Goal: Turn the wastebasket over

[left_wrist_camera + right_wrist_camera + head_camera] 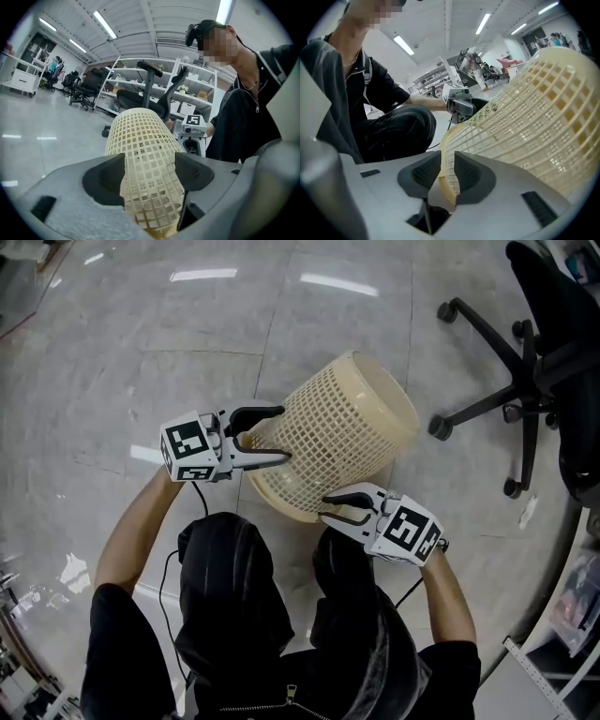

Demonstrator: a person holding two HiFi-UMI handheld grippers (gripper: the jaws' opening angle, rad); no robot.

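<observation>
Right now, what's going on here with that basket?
A person is working a cream lattice wastebasket with a handheld gripper in each hand. The basket is tipped at a slant, its far end toward the office chair. The right gripper has its fingers pinched on the thin rim nearest the person. The left gripper straddles that same end from the other side, lattice filling the gap between its fingers. Both have hold of it; the turn looks under way, not finished.

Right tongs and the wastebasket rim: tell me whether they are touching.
Touching. The right gripper view shows the right tongs closed on the rim of the wastebasket, with a pad pressed against each side of it.
</observation>
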